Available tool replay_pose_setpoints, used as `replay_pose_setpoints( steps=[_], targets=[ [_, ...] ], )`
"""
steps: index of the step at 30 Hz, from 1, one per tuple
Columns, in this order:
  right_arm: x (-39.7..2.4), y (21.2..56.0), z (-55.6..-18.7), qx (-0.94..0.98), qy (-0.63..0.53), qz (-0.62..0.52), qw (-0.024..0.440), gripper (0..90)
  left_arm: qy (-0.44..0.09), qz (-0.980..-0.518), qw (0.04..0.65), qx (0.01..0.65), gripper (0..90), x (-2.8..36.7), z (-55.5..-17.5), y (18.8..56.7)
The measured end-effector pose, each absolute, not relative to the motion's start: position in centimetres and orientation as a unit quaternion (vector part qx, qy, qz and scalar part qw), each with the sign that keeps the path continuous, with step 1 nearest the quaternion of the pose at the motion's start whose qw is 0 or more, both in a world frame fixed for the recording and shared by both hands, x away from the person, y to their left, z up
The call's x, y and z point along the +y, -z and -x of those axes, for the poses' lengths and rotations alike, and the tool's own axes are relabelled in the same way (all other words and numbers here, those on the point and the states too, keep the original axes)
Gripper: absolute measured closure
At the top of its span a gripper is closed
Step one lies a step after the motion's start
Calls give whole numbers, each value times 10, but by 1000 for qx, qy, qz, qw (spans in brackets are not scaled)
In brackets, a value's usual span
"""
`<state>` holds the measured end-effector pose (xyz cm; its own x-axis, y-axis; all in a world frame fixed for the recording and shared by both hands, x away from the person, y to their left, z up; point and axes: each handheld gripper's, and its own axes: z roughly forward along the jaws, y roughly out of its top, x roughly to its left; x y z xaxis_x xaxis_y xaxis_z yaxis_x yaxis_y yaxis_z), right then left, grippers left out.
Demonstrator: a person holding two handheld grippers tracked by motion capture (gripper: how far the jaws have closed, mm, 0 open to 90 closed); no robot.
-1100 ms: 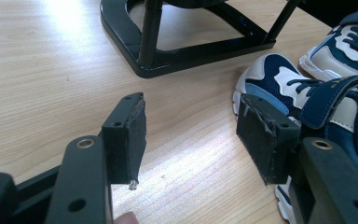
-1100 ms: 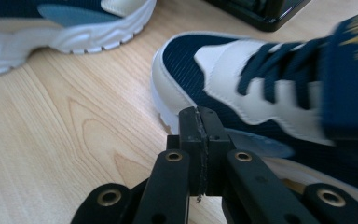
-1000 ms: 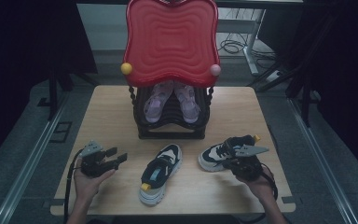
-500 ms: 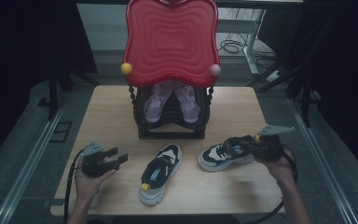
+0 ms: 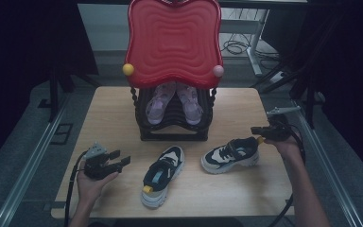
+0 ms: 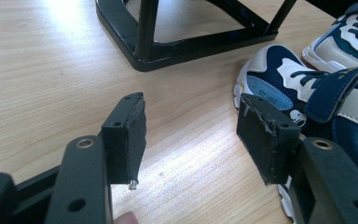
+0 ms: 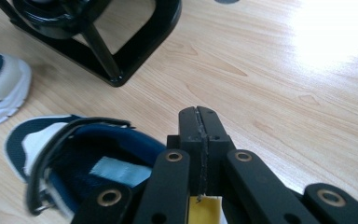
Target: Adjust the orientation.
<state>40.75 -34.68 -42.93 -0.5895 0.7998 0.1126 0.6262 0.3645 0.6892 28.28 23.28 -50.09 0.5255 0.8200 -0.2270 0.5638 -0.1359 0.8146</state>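
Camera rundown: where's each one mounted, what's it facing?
High view: above the person's side, looking down on table, shoe rack, both forearms.
Left gripper view: rides left claw, open, facing the near sneaker.
Right gripper view: rides right claw, shut on the far sneaker's yellow tab.
All share the rack and both sneakers.

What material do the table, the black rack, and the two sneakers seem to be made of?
The table looks like pale wood or wood laminate: grain lines, slight sheen. The black rack seems to be glossy painted metal or plastic, since its bars reflect light; I cannot tell which. The sneakers appear to be navy mesh fabric with white synthetic leather panels and pale rubbery soles.
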Motion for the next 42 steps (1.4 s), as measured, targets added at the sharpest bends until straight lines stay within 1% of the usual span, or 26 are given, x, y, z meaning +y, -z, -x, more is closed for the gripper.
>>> replay_pose_setpoints(
  steps=[6, 14, 25, 33, 42],
  targets=[
    [-348, 440, -422, 826, -340, -437, 103, 899, -139, -740, 462, 468, 426, 234, -283, 501],
    [-350, 446, -423, 836, -336, -425, 85, 899, -138, -739, 463, 470, 426, 235, -283, 502],
    [-356, 450, -416, 846, -332, -411, 74, 900, -138, -739, 462, 470, 426, 235, -283, 503],
    [-360, 450, -409, 848, -332, -405, 78, 900, -138, -739, 463, 470, 426, 235, -283, 502],
    [-367, 450, -390, 851, -335, -397, 81, 900, -138, -739, 463, 469, 426, 235, -283, 502]
  ],
)
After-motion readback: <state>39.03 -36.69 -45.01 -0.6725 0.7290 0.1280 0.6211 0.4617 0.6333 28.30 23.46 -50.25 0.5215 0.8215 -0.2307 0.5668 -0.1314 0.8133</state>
